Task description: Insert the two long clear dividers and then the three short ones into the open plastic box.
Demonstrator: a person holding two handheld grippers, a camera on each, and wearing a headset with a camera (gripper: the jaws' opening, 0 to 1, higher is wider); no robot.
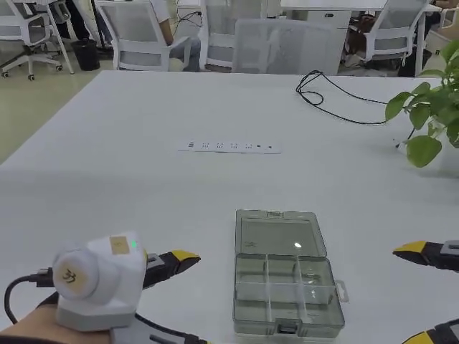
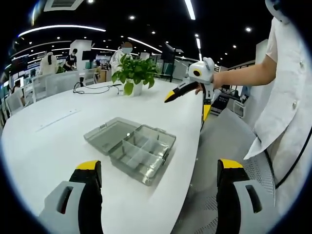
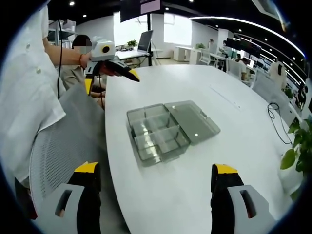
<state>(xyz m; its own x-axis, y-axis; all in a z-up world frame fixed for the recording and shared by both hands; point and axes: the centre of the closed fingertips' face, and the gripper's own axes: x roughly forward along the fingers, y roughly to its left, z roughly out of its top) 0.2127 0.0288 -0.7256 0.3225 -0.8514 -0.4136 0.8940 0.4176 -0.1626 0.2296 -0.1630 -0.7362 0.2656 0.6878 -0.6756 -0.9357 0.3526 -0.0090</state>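
On desk, near edge: plastic box lies open, lid flat, with clear dividers seated in its base. Flanking it and apart from it, left claw and right claw are spread wide, empty. Head view adds a power strip; its markings are too blurred to read.

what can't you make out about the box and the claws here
Head view: how many clear dividers are seated in the plastic box; glare and see-through walls hide it.
Head view: the right claw, cut off by the right edge past its tips.
Head view: markings on the white strip, too small to read.
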